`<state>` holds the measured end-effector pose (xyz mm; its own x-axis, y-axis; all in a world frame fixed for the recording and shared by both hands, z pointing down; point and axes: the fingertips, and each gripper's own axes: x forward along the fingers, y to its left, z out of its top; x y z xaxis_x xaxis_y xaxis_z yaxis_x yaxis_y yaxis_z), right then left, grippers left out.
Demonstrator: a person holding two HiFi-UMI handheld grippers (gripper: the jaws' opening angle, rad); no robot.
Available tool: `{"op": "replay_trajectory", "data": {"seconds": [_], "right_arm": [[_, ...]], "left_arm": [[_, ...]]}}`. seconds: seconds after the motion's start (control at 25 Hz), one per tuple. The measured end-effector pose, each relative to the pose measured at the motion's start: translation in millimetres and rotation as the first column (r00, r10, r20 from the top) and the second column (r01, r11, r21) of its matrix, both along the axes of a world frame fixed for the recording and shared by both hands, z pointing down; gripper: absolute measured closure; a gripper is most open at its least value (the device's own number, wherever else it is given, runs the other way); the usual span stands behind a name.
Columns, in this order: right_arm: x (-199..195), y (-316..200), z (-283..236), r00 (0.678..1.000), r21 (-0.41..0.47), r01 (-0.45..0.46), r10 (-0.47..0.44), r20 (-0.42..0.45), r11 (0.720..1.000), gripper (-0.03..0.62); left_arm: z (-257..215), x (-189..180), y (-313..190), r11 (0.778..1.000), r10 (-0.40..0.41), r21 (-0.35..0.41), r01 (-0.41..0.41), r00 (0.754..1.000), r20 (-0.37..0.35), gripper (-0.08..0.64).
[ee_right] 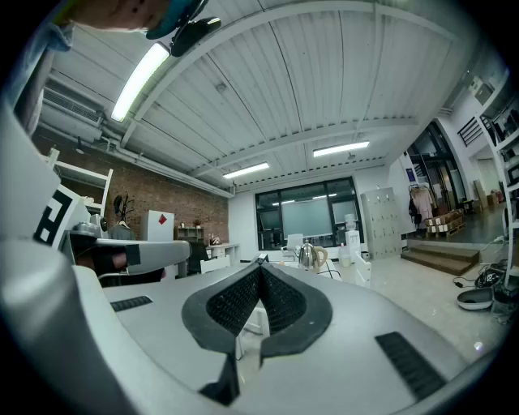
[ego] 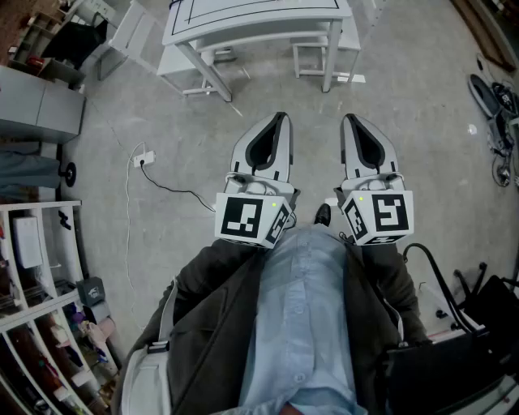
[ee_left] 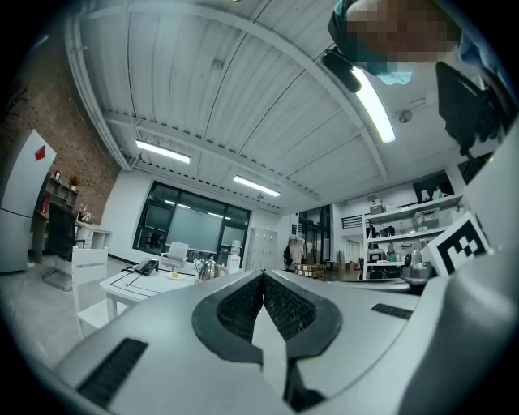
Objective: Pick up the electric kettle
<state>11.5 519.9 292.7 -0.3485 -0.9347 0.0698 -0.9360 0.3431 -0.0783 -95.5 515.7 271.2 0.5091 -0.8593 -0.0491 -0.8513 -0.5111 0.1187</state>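
A shiny metal electric kettle stands on a white table far ahead in the right gripper view. In the left gripper view the kettle shows small on the same table, left of the jaws. My left gripper and right gripper are held level in front of the person's chest, side by side, both shut with nothing between the jaws. The left gripper's tips and the right gripper's tips meet. Both are well short of the table.
The white table stands ahead across bare concrete floor, with a white chair to its left. A power strip and black cord lie on the floor at left. Shelves stand at lower left, a bicycle at right.
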Motion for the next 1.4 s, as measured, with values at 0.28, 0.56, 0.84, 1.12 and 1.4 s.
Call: {"op": "replay_trajectory", "data": {"seconds": [0.28, 0.56, 0.84, 1.12, 1.4], "right_arm": [[-1, 5, 7, 1.0, 0.011, 0.015, -0.015, 0.001, 1.0, 0.575], [11, 18, 24, 0.999, -0.037, 0.017, -0.016, 0.045, 0.999, 0.575], [46, 21, 34, 0.994, -0.071, 0.054, -0.047, 0.095, 0.996, 0.574], [70, 14, 50, 0.991, -0.108, 0.062, -0.048, 0.126, 0.992, 0.574], [74, -17, 59, 0.994, -0.131, 0.052, -0.038, 0.106, 0.99, 0.574]], "left_arm": [[7, 2, 4, 1.0, 0.004, -0.005, -0.004, 1.0, 0.001, 0.552], [21, 20, 18, 0.999, 0.011, -0.047, -0.012, 1.0, -0.016, 0.552], [26, 74, 15, 0.996, 0.056, -0.076, -0.054, 0.998, 0.016, 0.552], [35, 101, 19, 0.994, 0.06, -0.091, -0.056, 0.997, 0.038, 0.552], [46, 99, -14, 0.992, 0.047, -0.116, -0.045, 0.999, 0.013, 0.552]]}}
